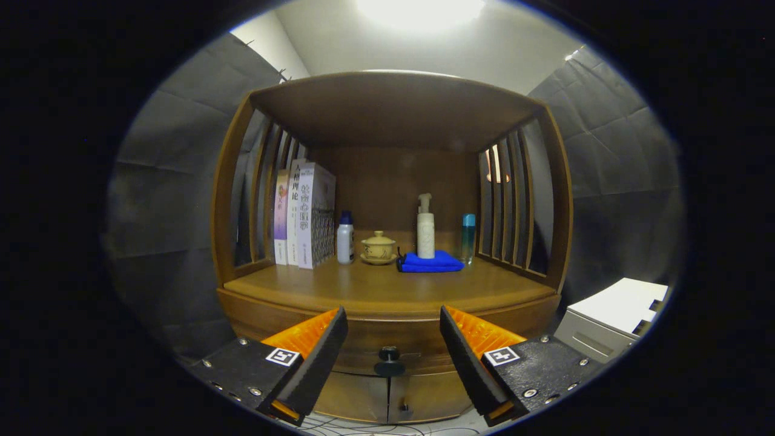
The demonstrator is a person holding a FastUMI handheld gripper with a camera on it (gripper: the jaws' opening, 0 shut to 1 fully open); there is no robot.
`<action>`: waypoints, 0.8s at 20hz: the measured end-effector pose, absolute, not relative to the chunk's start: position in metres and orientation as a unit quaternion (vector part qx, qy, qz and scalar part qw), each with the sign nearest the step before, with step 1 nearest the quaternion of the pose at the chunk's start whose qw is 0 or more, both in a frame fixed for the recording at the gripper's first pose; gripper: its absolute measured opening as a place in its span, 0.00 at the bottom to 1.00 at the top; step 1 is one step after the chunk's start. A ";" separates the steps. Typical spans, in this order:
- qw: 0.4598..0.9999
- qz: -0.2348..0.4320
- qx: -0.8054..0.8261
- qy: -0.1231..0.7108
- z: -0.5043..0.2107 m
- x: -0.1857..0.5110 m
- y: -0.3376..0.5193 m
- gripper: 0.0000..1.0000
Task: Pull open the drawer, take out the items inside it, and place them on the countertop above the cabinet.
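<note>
A wooden cabinet stands ahead of me with its drawer [387, 342] shut under the countertop [387, 290]. A small dark round knob [389, 356] sits on the drawer front. My gripper [393, 324] is open, and the knob lies between and slightly beyond the fingertips, untouched. What the drawer holds is hidden.
At the back of the countertop stand several books [306, 215], a white bottle with a blue cap [345, 238], a lidded yellow cup [379, 247], a pump bottle [425, 227] on a folded blue cloth [430, 262], and a teal bottle [468, 237]. A white unit [611, 318] stands to the right.
</note>
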State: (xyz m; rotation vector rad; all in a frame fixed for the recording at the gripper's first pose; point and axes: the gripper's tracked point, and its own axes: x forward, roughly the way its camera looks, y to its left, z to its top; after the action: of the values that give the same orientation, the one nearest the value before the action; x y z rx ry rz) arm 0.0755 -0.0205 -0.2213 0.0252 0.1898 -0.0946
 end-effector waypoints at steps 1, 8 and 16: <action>0.994 -0.046 0.018 0.101 -0.232 0.078 -0.019 0.95; 0.988 -0.045 0.029 0.143 -0.294 0.089 -0.019 0.94; 0.986 -0.024 0.040 0.162 -0.325 0.100 -0.012 0.76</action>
State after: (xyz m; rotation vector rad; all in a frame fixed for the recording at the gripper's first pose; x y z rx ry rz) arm 0.0996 -0.0125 -0.3254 0.0803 0.3251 -0.0488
